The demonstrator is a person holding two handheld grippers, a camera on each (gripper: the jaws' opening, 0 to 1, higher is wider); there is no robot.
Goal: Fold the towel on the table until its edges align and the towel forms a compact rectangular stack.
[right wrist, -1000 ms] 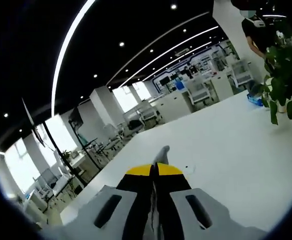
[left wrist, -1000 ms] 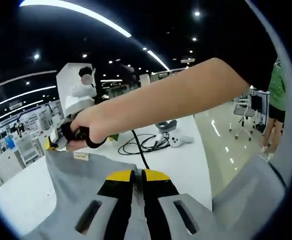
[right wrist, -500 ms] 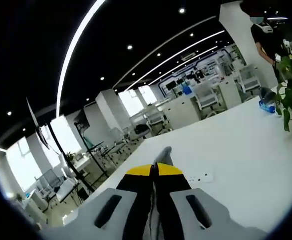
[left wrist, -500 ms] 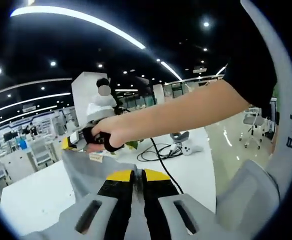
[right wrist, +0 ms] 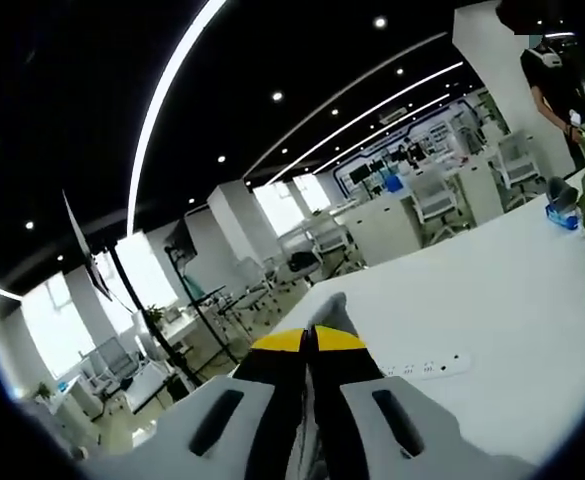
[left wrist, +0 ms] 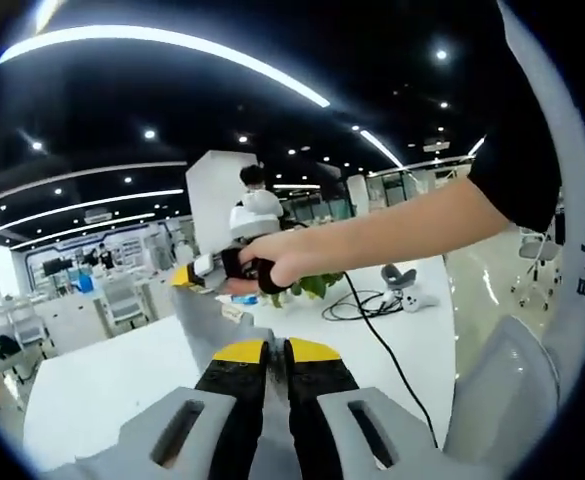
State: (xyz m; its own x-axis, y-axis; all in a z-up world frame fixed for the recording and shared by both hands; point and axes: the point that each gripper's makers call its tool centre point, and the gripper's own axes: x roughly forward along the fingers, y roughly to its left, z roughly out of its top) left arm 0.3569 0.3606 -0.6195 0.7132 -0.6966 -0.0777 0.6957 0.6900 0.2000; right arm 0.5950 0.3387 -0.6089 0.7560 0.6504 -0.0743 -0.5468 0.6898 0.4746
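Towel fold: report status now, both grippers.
Left gripper shut on towel. Right gripper shut on towel corner. Towel lifted, stretched between both, fold not done. Cable and power strip lie on table.

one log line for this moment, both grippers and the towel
left gripper: shut on grey towel | right gripper: shut on towel corner | towel: lifted, stretched between grippers above white table

Around me, a large open office under a black ceiling (right wrist: 92, 70) with long light strips (left wrist: 172, 45). White desks (right wrist: 402, 215), office chairs (left wrist: 122, 295) and bright windows (right wrist: 57, 315) line the room.
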